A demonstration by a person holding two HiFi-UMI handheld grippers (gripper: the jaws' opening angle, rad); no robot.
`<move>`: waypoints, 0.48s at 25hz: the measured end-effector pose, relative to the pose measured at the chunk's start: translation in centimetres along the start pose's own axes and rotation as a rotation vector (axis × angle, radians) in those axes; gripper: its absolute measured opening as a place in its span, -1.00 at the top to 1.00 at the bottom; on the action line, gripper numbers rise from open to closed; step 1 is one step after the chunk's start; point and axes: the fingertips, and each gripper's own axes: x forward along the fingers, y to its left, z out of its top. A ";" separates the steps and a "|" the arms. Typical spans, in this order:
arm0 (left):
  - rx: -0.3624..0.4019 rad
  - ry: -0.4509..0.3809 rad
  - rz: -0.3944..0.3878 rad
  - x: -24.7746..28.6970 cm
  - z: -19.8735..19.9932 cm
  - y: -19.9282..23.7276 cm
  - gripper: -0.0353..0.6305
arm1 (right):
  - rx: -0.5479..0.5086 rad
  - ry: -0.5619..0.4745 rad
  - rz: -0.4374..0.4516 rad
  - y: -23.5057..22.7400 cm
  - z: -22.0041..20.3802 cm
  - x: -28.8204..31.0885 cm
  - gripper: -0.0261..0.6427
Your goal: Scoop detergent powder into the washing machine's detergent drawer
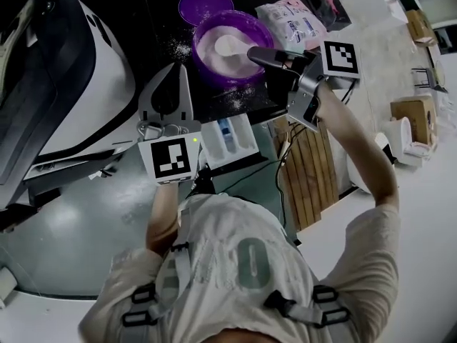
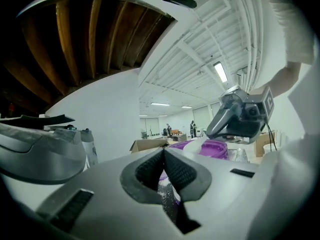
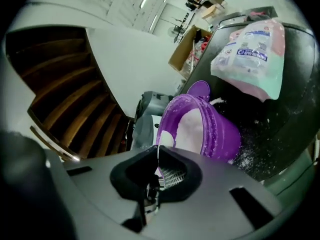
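Head view, left side first: my left claw hangs over the dark glossy top of the washing machine, its ribbed pads pressed together with nothing between them

Just right of it and lower, the detergent drawer is pulled out: white moulded plastic, boxy compartments, one blue insert. I can make out no powder in it

Centre: the purple tub, round and translucent, stands on the machine top well filled with fine white powder. Its flat round lid lies just behind. Loose grains are scattered on the black surface around the tub

The white scoop has its bowl down in the powder. My right claw is clamped on its thin handle, jaws pinched tight on the plastic

Far right: a soft crinkled detergent bag, pink and white, lies behind the claw

Judgement: early stage. Drawer open, tub uncovered, scoop loading. Lift, carry down-left to the drawer and tip all remain
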 end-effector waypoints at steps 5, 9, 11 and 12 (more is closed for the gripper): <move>0.022 -0.006 -0.015 -0.8 1.2 -1.1 0.83 | 0.132 -0.110 0.151 0.9 -0.7 -0.6 0.89; 0.031 -0.019 -0.019 -1.7 1.9 -2.1 0.83 | 0.240 -0.214 0.265 0.7 -0.6 -1.7 0.89; 0.030 -0.017 -0.017 -2.3 2.0 -2.4 0.83 | 0.261 -0.250 0.294 0.6 -1.0 -2.4 0.89; 0.030 -0.016 -0.014 -2.6 2.1 -2.6 0.83 | 0.271 -0.270 0.311 0.6 -1.3 -2.8 0.89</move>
